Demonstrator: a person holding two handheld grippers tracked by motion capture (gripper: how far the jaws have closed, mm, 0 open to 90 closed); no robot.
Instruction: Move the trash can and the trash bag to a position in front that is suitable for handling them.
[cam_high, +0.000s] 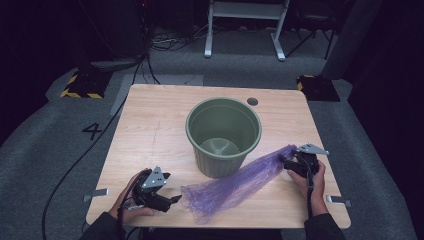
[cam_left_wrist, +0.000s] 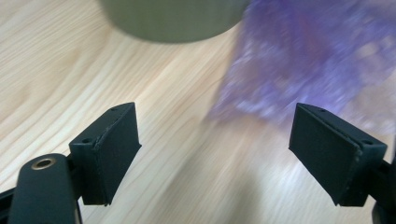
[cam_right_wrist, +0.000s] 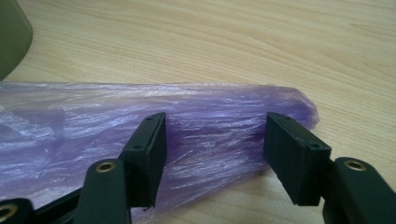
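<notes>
- Our right gripper (cam_high: 289, 162) straddles the bunched far-right end of the crinkled, see-through purple plastic bag (cam_high: 235, 182); in the right gripper view its jaws stand apart on either side of the gathered film (cam_right_wrist: 215, 126), with gaps at the pads, so we judge it not yet clamped.
- Our left gripper (cam_high: 176, 199) is spread wide with nothing between its jaws, sitting just beside the bag's loose near-left end; from its own camera the purple film (cam_left_wrist: 308, 60) lies ahead and toward the right jaw.
- We see the bag lying flat on the pale wooden table (cam_high: 150, 125), its long axis slanting from the front middle up to the right gripper, passing in front of the ribbed olive-green plastic bin (cam_high: 223, 136) and close against its base.
- We reckon the coming move turns on that slant: each hand already sits at one end, the right over the narrow twisted tip, the left by the wider, flared mouth.
- Thin and wrinkled, the film will probably crumple rather than lift stiffly.
</notes>
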